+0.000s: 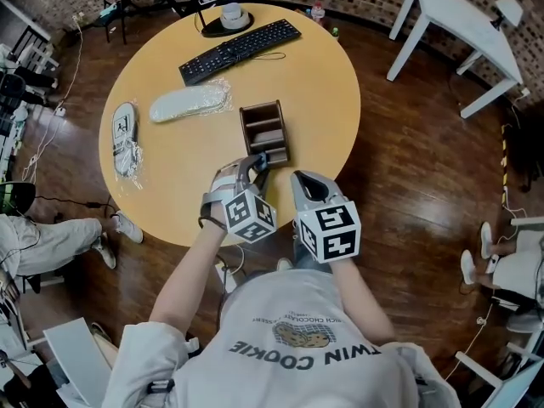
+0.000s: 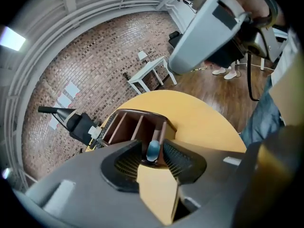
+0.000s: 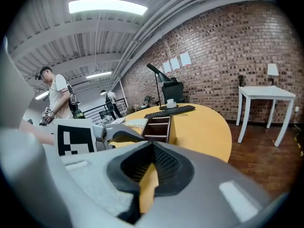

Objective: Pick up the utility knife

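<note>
A utility knife with a blue end (image 2: 153, 152) stands upright in the near compartment of a brown wooden organizer (image 2: 127, 125) on the round yellow table (image 1: 323, 92). My left gripper (image 2: 152, 145) is open, its two black pads on either side of the blue end without pressing on it. In the head view the left gripper (image 1: 255, 164) sits at the organizer's (image 1: 263, 130) near end. My right gripper (image 1: 304, 179) hovers over the table's near edge just right of it, shut with nothing between the pads (image 3: 164, 163). The right gripper view shows the organizer (image 3: 159, 127) ahead.
A black keyboard (image 1: 240, 51) lies at the far side, a bagged white item (image 1: 189, 103) and a second bagged item (image 1: 126, 138) to the left. A white table (image 1: 463, 24) stands on the wooden floor at the right. People (image 3: 57, 94) stand beyond the table.
</note>
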